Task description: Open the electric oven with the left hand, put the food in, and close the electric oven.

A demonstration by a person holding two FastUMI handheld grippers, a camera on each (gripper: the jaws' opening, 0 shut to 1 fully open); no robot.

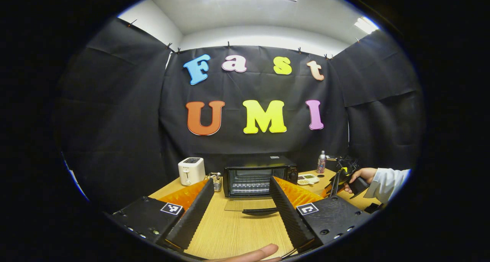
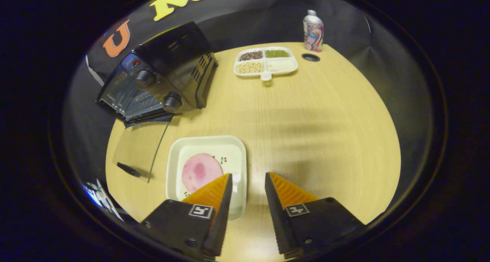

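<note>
While its jaws stand wide with nothing between them, the left gripper [image 1: 239, 200] points level at the electric oven [image 1: 260, 176], whose glass door [image 1: 245, 205] lies folded down on the table [image 1: 233, 231]. Jaws apart and empty, the right gripper [image 2: 247, 185] tilts down over the white plate [image 2: 233, 155] bearing the pink food slice [image 2: 201, 172], just beside the oven. Black cloth walls the booth.

Black-draped recording booth [image 1: 115, 101], wooden table [image 2: 306, 120]
</note>
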